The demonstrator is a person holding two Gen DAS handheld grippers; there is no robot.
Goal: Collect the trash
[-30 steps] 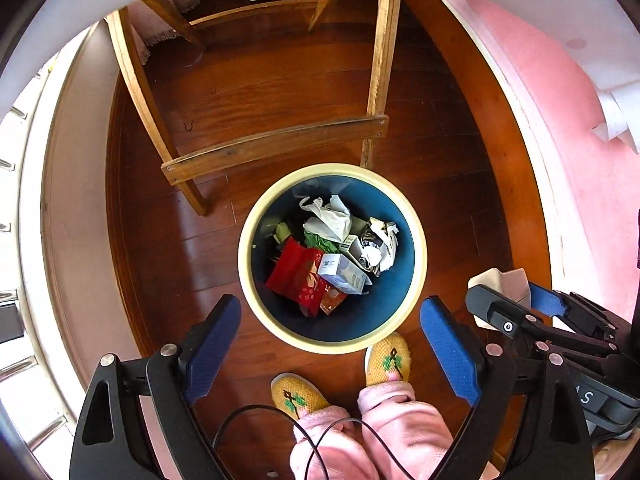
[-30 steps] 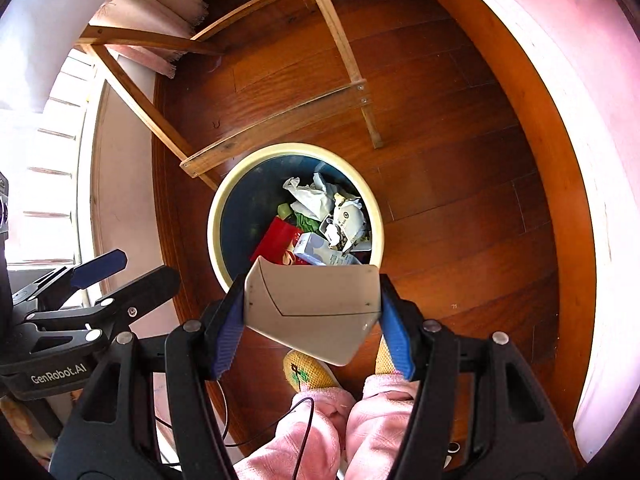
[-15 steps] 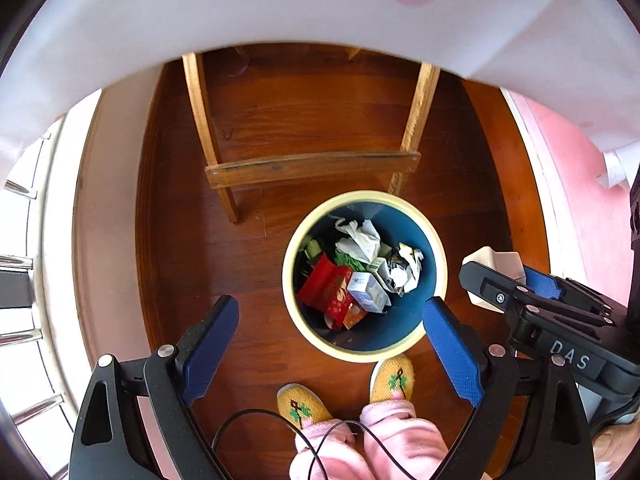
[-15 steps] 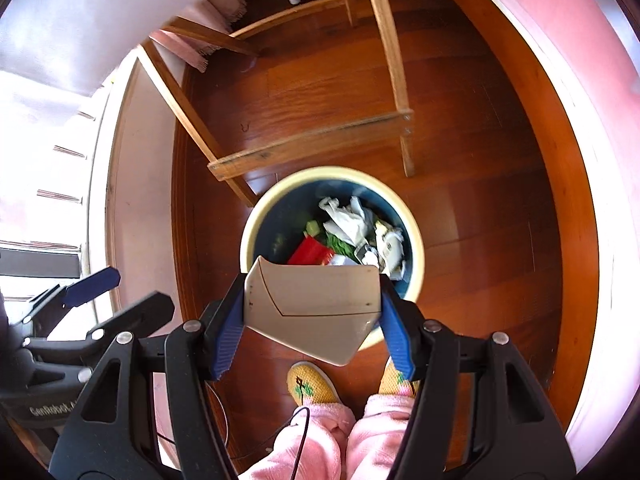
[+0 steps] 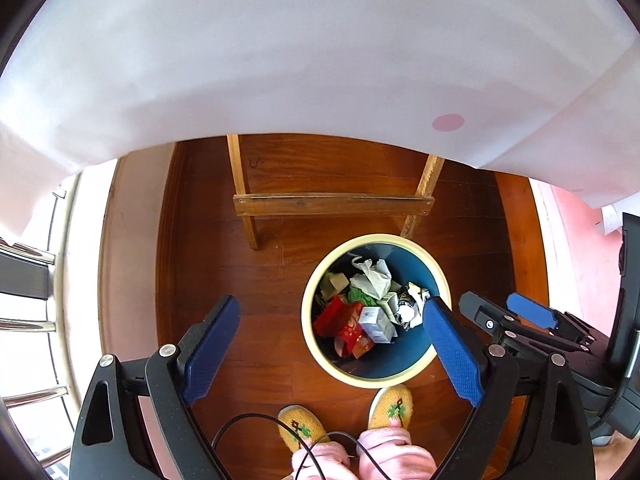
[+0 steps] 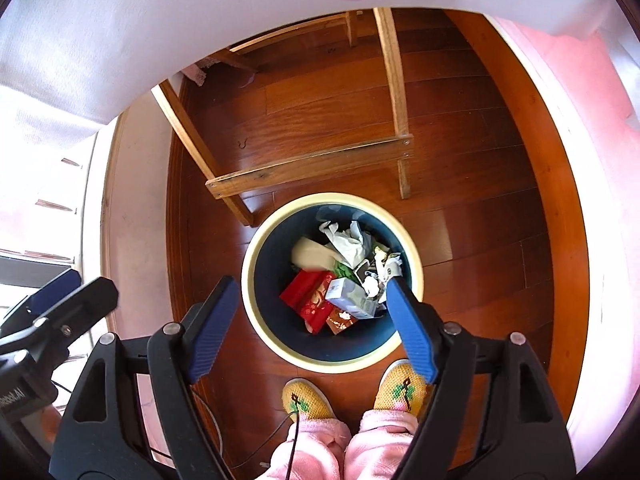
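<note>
A: Both grippers point down over the floor. The right gripper [image 6: 310,294] has just been opening; its jaws stand wide with nothing between them, where 1 second ago they clamped a beige paper cup.

B: And the cup?

A: That beige paper cup [image 6: 310,254] now lies in the trash bin [image 6: 256,268], on the far left of the heap, beside crumpled tissue [image 6: 348,240].

B: Left gripper [image 5: 332,318]?

A: Spread wide, empty, as before. Farther off, the white tablecloth [image 5: 280,60] fills more of its view.
</note>
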